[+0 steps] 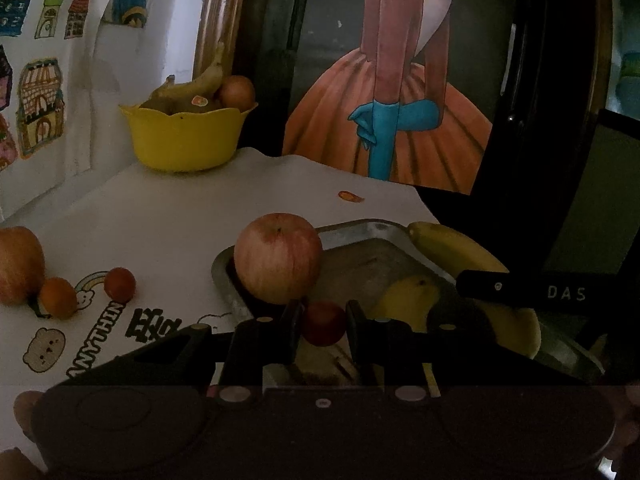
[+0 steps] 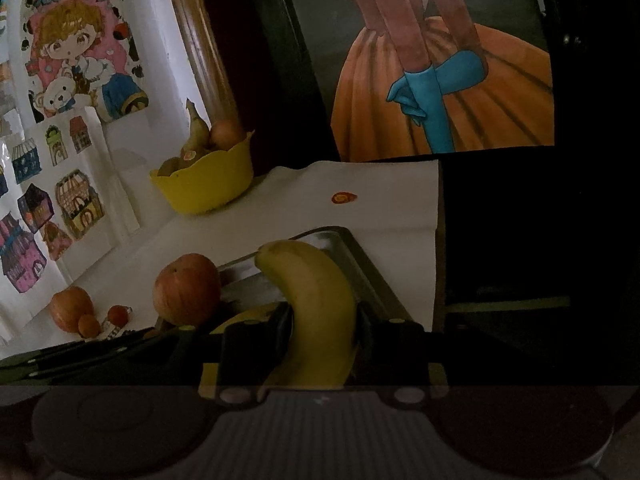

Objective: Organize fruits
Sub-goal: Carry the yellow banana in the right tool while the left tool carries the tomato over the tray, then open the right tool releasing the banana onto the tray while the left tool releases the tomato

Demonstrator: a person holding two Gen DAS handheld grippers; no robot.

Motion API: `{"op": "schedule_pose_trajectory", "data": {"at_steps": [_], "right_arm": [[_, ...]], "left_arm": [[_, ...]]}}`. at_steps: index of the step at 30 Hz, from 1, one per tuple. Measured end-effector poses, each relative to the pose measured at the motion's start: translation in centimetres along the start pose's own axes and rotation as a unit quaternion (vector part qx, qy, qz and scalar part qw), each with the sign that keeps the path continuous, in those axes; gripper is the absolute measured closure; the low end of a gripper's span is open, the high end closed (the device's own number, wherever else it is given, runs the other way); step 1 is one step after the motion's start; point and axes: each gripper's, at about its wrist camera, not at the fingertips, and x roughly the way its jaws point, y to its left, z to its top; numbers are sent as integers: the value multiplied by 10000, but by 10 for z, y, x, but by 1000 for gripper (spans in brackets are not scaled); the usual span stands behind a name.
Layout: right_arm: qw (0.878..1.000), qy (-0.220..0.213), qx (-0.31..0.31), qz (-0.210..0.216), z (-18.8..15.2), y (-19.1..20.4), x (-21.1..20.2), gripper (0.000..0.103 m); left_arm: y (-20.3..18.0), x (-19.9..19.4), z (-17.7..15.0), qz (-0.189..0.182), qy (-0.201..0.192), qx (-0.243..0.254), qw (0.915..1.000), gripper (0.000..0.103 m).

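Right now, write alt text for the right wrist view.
The right claw grips a yellow banana above a metal tray on a white table. A red apple sits at the tray's left edge, a yellow fruit bowl behind.

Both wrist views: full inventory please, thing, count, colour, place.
Metal tray: 1, grey, near edge of the cloth.
Large apple: 1, red-yellow, at the tray's left end.
Small round red fruit: 1, between the left gripper's fingers.
Banana: 1, yellow, in the right gripper above the tray.
Second banana: 1, yellow, lying in the tray.
Loose fruit on cloth: 1 apple, 1 small orange fruit, 1 small red fruit, far left.
Yellow scalloped bowl: 1, back left, holding fruit.
White printed cloth: 1, covering the table.
Painting of an orange dress: 1, behind.
Left gripper: shut on the small fruit.
Right gripper: shut on the banana.
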Motion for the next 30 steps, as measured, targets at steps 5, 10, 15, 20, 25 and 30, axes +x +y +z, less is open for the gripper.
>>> {"op": "schedule_pose_trajectory", "data": {"at_steps": [5, 10, 15, 20, 25, 30], "right_arm": [[10000, 51, -9, -10, 0, -1, 2, 63], [9999, 99, -41, -18, 0, 0, 3, 63], [9999, 153, -48, -31, 0, 1, 4, 63], [9998, 177, -68, -5, 0, 1, 5, 62], [9999, 89, -44, -46, 0, 1, 3, 54], [10000, -64, -55, -47, -3, 0, -1, 50]], "left_arm": [[-1, 2, 0, 7, 59, -1, 10000, 78], [-2, 5, -1, -7, 125, 25, 9999, 77], [-2, 7, -1, -5, 164, 47, 9999, 76], [-2, 7, -2, -27, 191, 55, 9998, 70], [-3, 3, -4, 17, 42, 27, 10000, 53], [0, -4, -2, 83, -161, -89, 9998, 29]]}}
